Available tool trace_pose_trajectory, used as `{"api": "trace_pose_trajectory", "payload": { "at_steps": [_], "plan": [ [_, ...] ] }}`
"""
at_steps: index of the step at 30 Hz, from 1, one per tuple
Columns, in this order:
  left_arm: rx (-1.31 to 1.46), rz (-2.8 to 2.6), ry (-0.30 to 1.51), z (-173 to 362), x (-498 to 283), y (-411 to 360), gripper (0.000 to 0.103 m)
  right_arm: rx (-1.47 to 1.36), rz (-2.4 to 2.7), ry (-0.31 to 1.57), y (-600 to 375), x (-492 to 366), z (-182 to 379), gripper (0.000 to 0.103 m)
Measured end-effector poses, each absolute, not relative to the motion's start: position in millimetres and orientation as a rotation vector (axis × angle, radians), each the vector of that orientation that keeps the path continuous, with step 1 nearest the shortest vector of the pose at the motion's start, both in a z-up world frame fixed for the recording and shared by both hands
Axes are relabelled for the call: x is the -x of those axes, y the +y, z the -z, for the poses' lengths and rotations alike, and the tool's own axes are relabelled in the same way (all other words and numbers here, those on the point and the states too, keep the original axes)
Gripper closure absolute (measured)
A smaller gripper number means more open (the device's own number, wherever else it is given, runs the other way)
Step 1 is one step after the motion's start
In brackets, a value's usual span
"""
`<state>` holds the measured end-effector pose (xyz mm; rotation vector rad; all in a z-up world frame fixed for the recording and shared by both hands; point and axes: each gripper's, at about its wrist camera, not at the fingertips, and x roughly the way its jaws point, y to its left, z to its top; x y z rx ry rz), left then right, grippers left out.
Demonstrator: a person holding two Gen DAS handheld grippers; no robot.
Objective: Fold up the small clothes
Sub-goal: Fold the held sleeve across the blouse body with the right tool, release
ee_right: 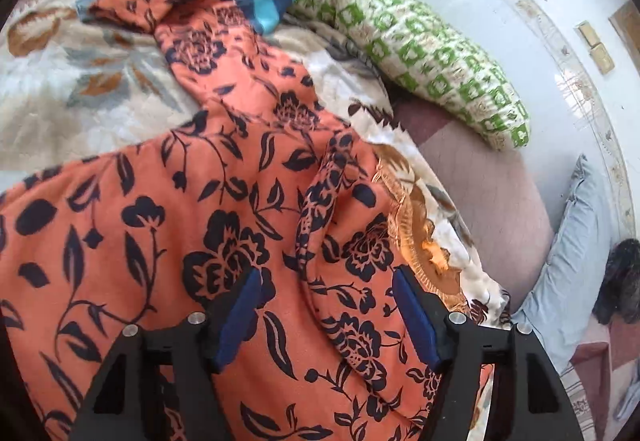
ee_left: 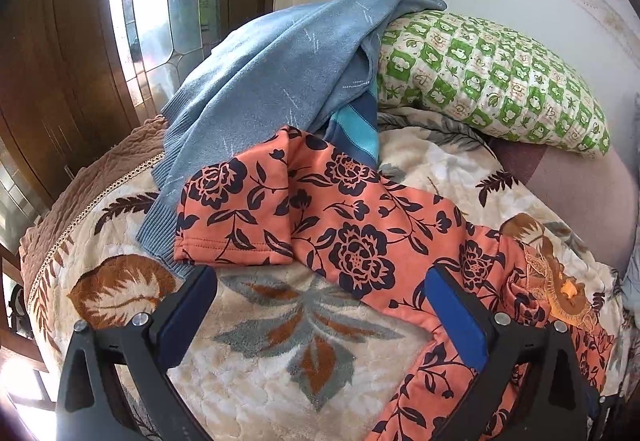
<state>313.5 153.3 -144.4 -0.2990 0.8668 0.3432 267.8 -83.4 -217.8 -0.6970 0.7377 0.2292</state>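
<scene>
Currently catalogued: orange floral garment (ee_left: pixel 360 237) spread on the leaf-patterned blanket (ee_left: pixel 260 361), both grippers spread and holding nothing.

Left gripper (ee_left: pixel 320 281) stood wide over bare blanket, its right finger (ee_left: pixel 456 317) over the garment's edge. Right gripper (ee_right: pixel 326 281) stood open just above the garment, cloth beneath, unpinched. Left view alone showed the glass door (ee_left: pixel 160 1); right view alone a pale blue cloth (ee_right: pixel 572 241) at far right. Blue sweater (ee_left: pixel 272 73) and green checked pillow (ee_left: pixel 492 81) lay beyond.

text: none legible | labels: none | brands: none | numbers: none | signs: none | checked: both wrist views, all cloth and wall surfaces
</scene>
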Motion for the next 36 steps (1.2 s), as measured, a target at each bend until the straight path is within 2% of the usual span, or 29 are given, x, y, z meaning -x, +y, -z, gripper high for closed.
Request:
{"api": "trace_pose_trajectory", "payload": {
  "at_steps": [3, 5, 6, 10, 15, 18, 26, 30, 34, 36],
  "plan": [
    [0.35, -0.349, 0.875, 147, -312, 167, 0.0, 0.394, -0.19, 0.813, -116, -298, 197, 0.032],
    [0.387, -0.361, 0.875, 148, -309, 179, 0.0, 0.14, -0.167, 0.855, -140, -325, 193, 0.044],
    [0.403, -0.37, 0.872, 148, -307, 185, 0.0, 0.045, -0.144, 0.875, -147, -335, 196, 0.056],
    [0.436, -0.41, 0.861, 148, -303, 207, 0.0, -0.09, -0.079, 0.946, -133, -369, 220, 0.064],
    [0.453, -0.446, 0.863, 152, -299, 229, 0.0, -0.093, -0.238, 1.155, -86, -364, 254, 0.064],
    [0.487, -0.451, 0.861, 154, -295, 237, 0.0, -0.072, -0.379, 1.12, -76, -338, 242, 0.064],
    [0.516, -0.467, 0.897, 165, -293, 260, 0.0, -0.203, -0.228, 0.979, -137, -344, 197, 0.064],
    [0.627, -0.524, 0.89, 174, -280, 297, 0.0, -0.315, -0.235, 1.006, -127, -378, 213, 0.064],
    [0.682, -0.548, 0.894, 184, -272, 324, 0.0, -0.423, -0.192, 1.15, -115, -425, 272, 0.064],
    [0.707, -0.547, 0.904, 190, -271, 335, 0.0, -0.462, -0.185, 1.081, -120, -431, 268, 0.065]
  ]
}}
